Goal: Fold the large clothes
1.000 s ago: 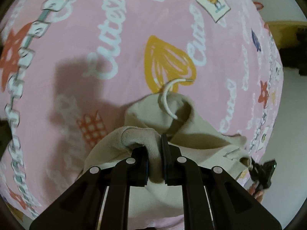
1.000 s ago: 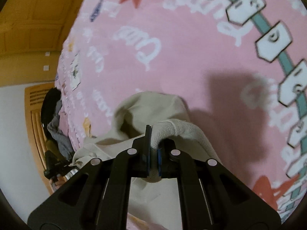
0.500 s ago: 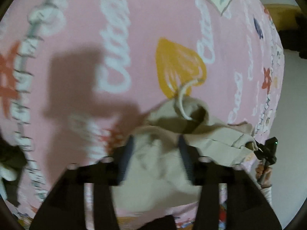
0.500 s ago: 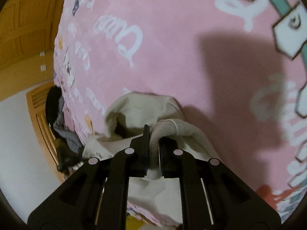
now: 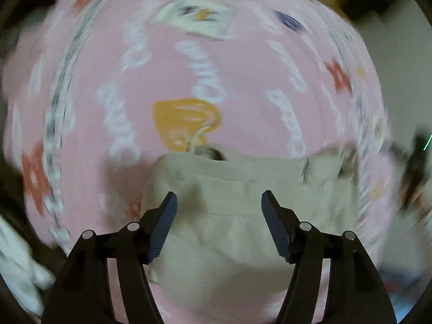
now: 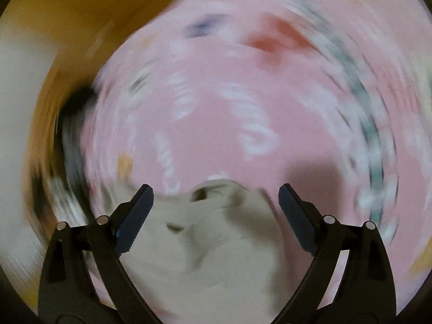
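A beige hooded garment (image 5: 243, 210) lies folded flat on the pink patterned blanket (image 5: 216, 67); its white drawstring (image 5: 198, 135) curls past the far edge. My left gripper (image 5: 219, 205) hovers above the cloth, jaws opening wide, nothing between the pads. In the right wrist view the same beige garment (image 6: 210, 243) lies below my right gripper (image 6: 216, 202), whose jaws are also opening wide and clear of the fabric. Both views are smeared by motion.
The pink blanket (image 6: 243, 108) fills most of both views. Orange wooden furniture (image 6: 67, 13) and a dark heap of clothes (image 6: 73, 113) sit at the left in the right wrist view. Something white (image 5: 16, 270) lies at the lower left in the left wrist view.
Both grippers have let go of the beige garment and spread their jaws. The cloth has dropped flat onto the blanket. Both cameras have lifted away and rolled.
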